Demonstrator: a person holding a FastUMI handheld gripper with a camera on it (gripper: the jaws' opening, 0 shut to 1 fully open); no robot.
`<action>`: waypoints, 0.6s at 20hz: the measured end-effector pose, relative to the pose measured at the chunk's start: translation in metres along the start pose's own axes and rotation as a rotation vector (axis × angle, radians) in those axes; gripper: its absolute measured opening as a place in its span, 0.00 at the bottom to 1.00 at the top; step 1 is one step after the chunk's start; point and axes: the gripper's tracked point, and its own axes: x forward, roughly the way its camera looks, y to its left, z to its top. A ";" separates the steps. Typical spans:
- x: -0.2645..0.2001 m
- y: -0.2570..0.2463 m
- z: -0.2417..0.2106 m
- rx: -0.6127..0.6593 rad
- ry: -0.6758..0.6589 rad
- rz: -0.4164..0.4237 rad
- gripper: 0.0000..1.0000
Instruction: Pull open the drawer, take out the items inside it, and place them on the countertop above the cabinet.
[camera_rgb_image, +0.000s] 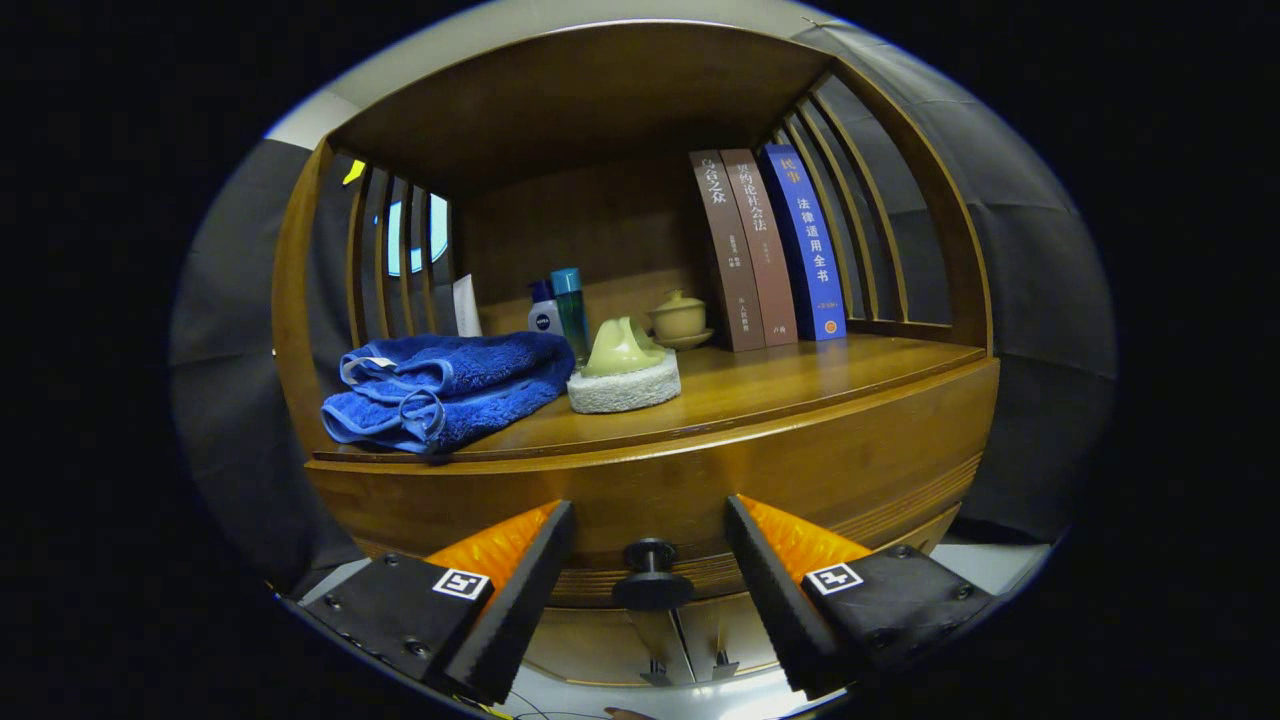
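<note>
Between the spread fingers of the hand-held gripper (650, 560), dark drawer knob (650, 574), touched by neither finger; wide open, holding nothing. Just beyond, closed wooden drawer front (700, 480). Above it, on the worktop (800, 380): folded blue towel (445, 390), green lid on a white sponge (625, 380), bottles, small teapot, three upright books (765, 250).

The folded blue terry towel (445, 390) is hiding the base of the white tube (466, 306); the gripper (650, 545) fingers, spread, are covering the wooden drawer front (660, 480) corners.
</note>
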 end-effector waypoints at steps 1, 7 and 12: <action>-0.002 0.001 0.004 -0.007 -0.006 0.004 0.99; -0.036 0.004 0.038 -0.028 -0.026 -0.002 0.99; -0.080 0.007 0.105 -0.034 -0.077 -0.003 0.99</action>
